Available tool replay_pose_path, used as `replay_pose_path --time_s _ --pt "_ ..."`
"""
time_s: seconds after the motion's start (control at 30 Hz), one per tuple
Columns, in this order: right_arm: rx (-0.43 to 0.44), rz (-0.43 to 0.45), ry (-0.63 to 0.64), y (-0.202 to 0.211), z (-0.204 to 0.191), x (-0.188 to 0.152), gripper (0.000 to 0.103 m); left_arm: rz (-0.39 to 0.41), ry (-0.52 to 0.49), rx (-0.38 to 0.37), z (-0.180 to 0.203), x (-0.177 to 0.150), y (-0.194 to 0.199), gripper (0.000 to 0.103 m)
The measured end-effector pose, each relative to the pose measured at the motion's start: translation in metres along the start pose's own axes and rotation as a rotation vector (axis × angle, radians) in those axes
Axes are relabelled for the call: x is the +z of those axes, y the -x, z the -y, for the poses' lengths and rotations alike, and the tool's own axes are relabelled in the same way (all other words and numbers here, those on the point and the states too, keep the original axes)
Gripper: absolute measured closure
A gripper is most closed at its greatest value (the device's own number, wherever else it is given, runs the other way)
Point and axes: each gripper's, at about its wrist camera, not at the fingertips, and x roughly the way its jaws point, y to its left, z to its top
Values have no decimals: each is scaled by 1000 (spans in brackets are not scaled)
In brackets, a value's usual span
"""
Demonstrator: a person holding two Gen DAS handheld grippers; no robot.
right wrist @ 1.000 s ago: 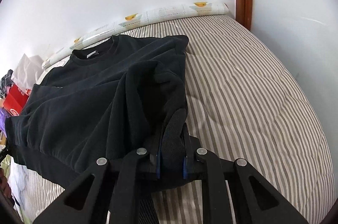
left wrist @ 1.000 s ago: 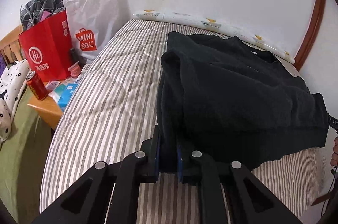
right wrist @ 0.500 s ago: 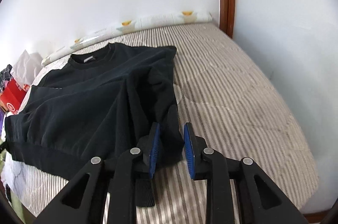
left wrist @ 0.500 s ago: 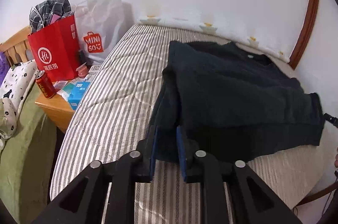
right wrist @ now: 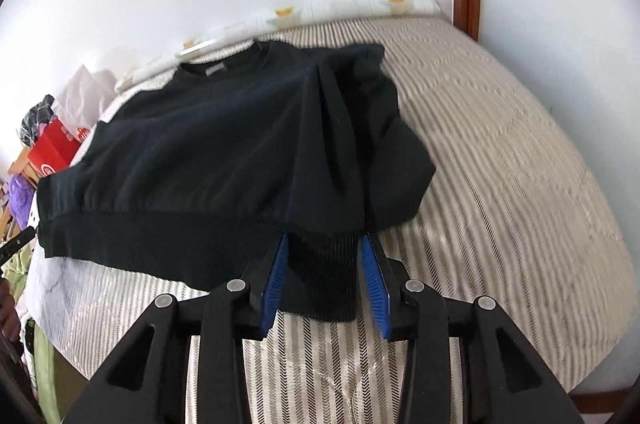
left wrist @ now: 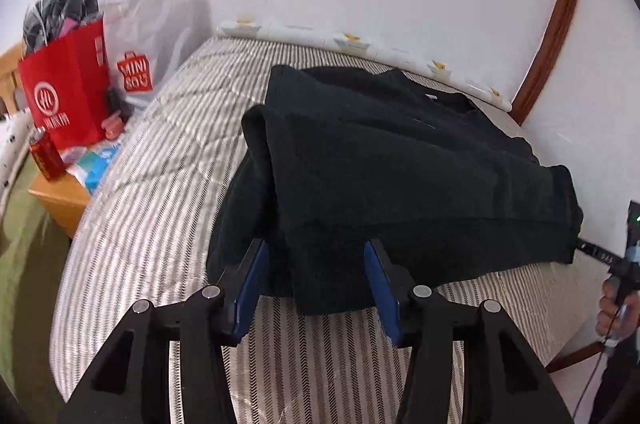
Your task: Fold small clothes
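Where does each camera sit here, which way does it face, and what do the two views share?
Left wrist: on the left gripper, looking down across the striped bed at the black sweatshirt; its opening jaws straddle a sleeve without pressing; a hand shows at right.
Right wrist: on the right gripper, facing the same garment's ribbed cuff; jaws opening, not gripping.
Shared: sweatshirt, bed, wall, red bag.

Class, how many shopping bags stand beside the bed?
2: a red paper bag on the wooden nightstand, and a white Miniso bag behind it against the wall. Others may be hidden.
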Motion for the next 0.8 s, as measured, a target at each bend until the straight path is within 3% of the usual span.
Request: replay_pose_path --time_s 0.13,0.23,0.3,0.4,0.6,0.8 --pt "19 -3 -2 -6 -1 0 65 -14 10 -23 0 2 -10 56" --pt "4 -1 10 -7 -5 1 73 -56 1 -20 4 2 -24 61" --pt "-8 3 30 -3 -7 0 84 -70 12 -14 5 1 -31 72" --pt "10 19 45 7 -6 0 91 -55 8 1 5 5 -28 91" --pt "91 134 9 39 -6 16 92 27 -1 -31 9 23 -7 96" --pt "99 190 12 36 -19 50 92 73 1 -35 14 50 -6 96"
